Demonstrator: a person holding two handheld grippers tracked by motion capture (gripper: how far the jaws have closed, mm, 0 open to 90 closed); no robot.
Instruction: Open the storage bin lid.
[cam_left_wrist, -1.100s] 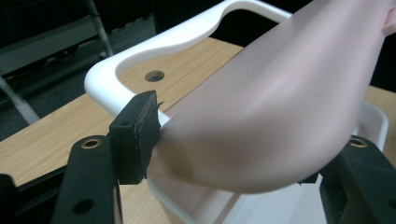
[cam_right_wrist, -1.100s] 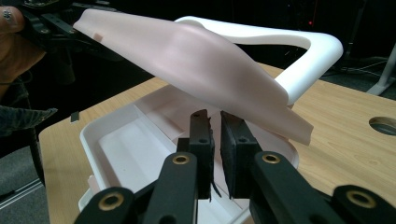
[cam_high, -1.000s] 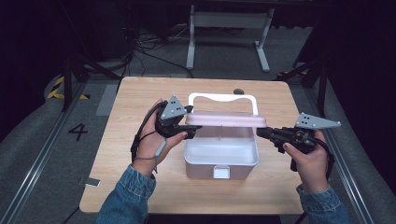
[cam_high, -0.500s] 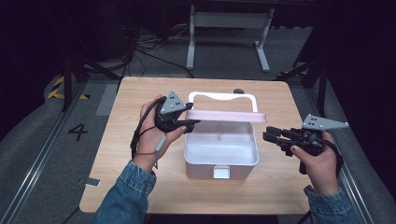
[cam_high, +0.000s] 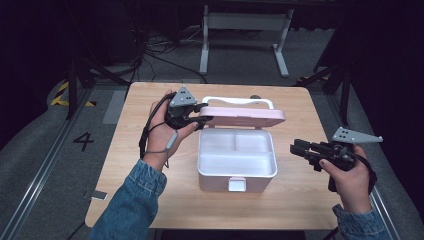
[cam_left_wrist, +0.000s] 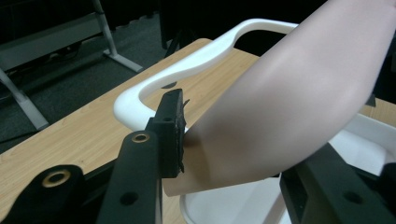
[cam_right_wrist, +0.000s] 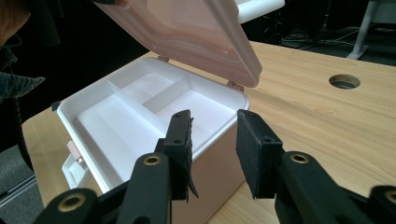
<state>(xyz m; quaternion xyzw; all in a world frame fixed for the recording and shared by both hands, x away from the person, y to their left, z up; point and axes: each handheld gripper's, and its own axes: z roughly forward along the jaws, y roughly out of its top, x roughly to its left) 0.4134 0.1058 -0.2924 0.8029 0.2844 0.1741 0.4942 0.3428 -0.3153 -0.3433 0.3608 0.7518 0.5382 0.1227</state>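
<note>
A pink box (cam_high: 236, 167) sat in the middle of the table (cam_high: 130, 150), its white tray divided into compartments and bare of contents. The left gripper (cam_high: 202, 119) was clamped on the left edge of the lid (cam_high: 245, 115); its jaws had just been closing, and in the left gripper view one pad pressed against the pink lid (cam_left_wrist: 289, 112) with the white handle (cam_left_wrist: 187, 70) arching behind it. The lid stood roughly level above the tray, hinged at the far side, and that grip at the edge was probably what kept it from dropping shut. The handle (cam_high: 239, 101) lay back beyond the lid, out of the way. The right gripper (cam_high: 296, 149) hung just off the box's right side, touching nothing, its jaws parted with only air between the pads (cam_right_wrist: 180, 144). In the right gripper view it faced the box's near corner (cam_right_wrist: 219, 140) under the raised lid (cam_right_wrist: 187, 32). It seemed ready to steady the box or reach into the tray while the left hand (cam_high: 162, 135) carried the lid further back.
</note>
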